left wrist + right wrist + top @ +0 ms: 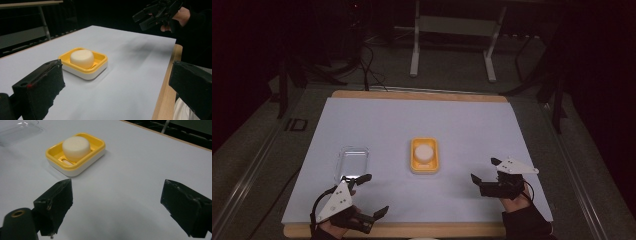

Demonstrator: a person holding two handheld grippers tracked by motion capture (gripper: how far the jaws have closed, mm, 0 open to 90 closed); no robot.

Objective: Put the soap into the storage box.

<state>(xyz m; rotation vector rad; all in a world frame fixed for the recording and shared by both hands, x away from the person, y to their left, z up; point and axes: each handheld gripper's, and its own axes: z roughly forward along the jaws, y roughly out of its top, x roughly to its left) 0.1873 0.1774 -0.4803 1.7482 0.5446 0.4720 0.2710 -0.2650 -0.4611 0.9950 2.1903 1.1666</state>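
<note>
A yellow soap dish (413,161) sits mid-table with a round white soap bar (424,151) lying in it. Left of it lies a clear plastic lid (352,162). My left gripper (376,194) is near the front left edge, open and empty, just in front of the lid. My right gripper (484,169) hovers to the right of the dish, open and empty. The left gripper view shows the dish (100,67) and soap (82,58) beyond my spread jaws (117,85), with the right gripper (138,22) far off. The right gripper view has the dish (60,162), soap (76,147) and lid (17,130) ahead of its jaws (116,197).
A white sheet (472,125) covers the wooden table, whose front edge (422,230) shows at the bottom. Metal desk legs (414,55) and cables stand on the dark floor beyond the far edge.
</note>
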